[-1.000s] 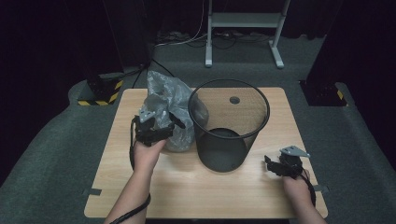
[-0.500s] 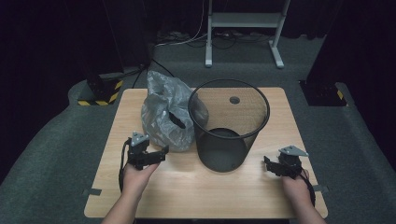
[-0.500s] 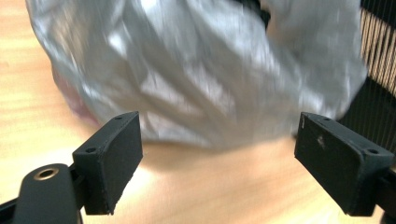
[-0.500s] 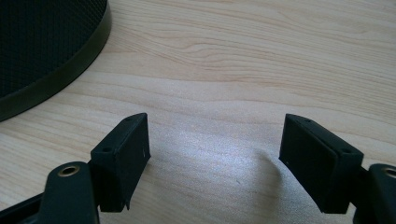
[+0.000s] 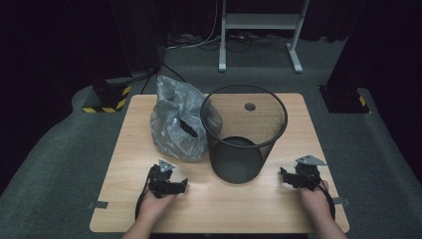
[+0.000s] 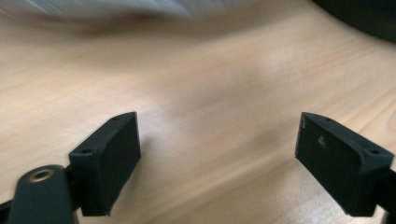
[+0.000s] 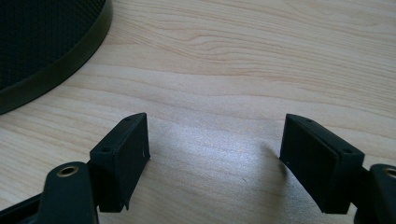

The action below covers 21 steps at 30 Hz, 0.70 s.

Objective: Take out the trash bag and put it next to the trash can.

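A black mesh wastebasket point(image 5: 244, 134) stands upright in the middle of the wooden table point(image 5: 219, 214). A crumpled grey plastic bag point(image 5: 176, 119) leans against its left side. My left gripper point(image 5: 182, 185) rests low over the table in front of the bag, apart from it, and is open. In the left gripper view the left gripper point(image 6: 217, 163) has bare wood between its jaws, with the blurred bag point(image 6: 116, 9) far ahead. My right gripper point(image 5: 284, 177) sits to the right of the basket's foot, also open. The right gripper point(image 7: 215, 158) spans bare wood, with the basket's base point(image 7: 42, 46) at the upper left.
A round hole point(image 5: 250, 106) pierces the tabletop behind the basket. Dark carpet surrounds the table. A grey metal stand point(image 5: 259, 30) is on the floor beyond it, and a yellow-black striped base point(image 5: 107, 102) lies at the back left.
My left gripper has drawn back from the grey bag toward the table's near edge and lowered. The bag stays beside the basket. My right gripper has barely moved.
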Available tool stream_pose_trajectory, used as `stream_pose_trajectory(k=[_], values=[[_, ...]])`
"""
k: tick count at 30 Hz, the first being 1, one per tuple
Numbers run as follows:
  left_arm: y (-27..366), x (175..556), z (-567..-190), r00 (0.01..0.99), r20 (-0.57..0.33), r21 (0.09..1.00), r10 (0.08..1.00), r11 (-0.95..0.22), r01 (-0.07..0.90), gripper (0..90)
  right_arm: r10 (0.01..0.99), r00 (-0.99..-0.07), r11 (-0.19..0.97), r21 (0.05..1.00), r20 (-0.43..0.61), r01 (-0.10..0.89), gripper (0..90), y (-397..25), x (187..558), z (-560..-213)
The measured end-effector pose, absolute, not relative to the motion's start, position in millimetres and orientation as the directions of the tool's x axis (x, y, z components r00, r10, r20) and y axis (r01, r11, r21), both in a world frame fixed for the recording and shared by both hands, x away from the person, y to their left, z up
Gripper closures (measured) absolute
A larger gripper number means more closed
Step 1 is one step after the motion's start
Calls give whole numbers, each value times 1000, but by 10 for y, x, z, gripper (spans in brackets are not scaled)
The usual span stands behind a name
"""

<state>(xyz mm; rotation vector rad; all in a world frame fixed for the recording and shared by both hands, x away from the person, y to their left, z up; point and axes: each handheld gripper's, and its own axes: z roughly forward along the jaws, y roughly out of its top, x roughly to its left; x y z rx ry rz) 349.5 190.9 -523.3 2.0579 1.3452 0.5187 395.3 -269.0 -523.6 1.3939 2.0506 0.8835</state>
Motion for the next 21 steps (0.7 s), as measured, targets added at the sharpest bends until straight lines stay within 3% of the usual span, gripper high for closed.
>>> stream_pose_trajectory(k=[3, 21], values=[[1806, 3499, -5282, 417, 2, 702, 909, -298, 646, 0, 933, -357, 273, 746, -51, 607, 233, -2681, 3953, -5235], [1753, 3538, -5281, 455, -2, 701, 890, -323, 636, 0, 941, -339, 238, 734, -11, 636, 174, -2652, 3913, -5243]])
